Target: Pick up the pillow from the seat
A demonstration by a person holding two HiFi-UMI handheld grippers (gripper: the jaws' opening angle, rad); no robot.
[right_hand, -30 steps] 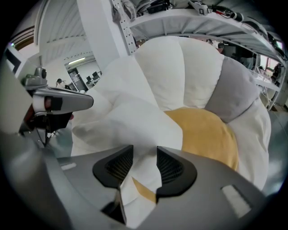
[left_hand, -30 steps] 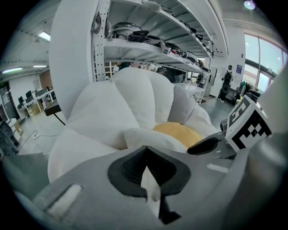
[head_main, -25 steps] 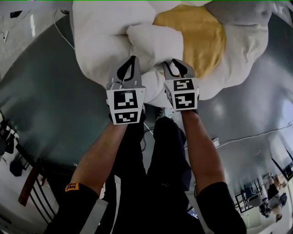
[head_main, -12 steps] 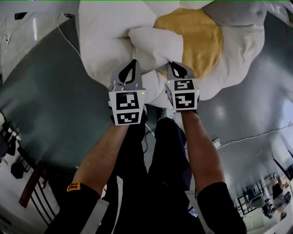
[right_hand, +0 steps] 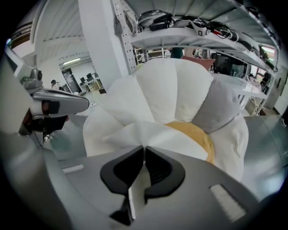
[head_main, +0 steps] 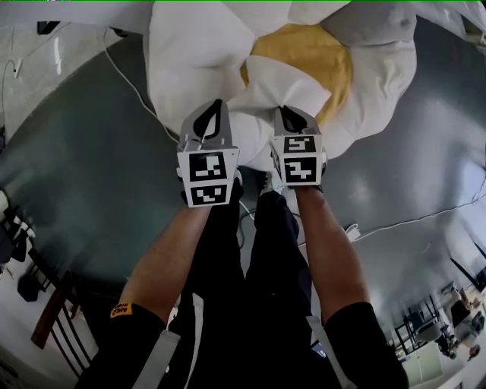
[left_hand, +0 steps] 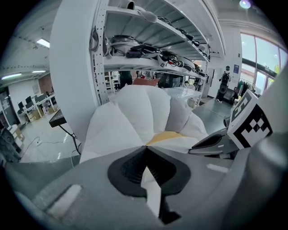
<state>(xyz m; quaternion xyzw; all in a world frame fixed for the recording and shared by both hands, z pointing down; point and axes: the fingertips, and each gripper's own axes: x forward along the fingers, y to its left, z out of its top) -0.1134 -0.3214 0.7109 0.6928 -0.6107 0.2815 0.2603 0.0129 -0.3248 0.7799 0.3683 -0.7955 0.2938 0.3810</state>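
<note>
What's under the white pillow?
The flower-shaped seat: its yellow centre shows beyond the pillow, with white petals and one grey petal around it. The pillow covers the centre's near part and the front petals; whether they touch cannot be told.

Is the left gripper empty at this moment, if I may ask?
No, the left gripper is shut on a fold of the white pillow.

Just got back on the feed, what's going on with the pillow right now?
A person holds a gripper in each hand, both at the near edge of the white pillow lying over the flower-shaped seat. The left gripper is shut on a fold of its fabric. The right gripper has just been closing its jaws, which now pinch the fabric too. Whether the pillow is clear of the seat cannot be told.
</note>
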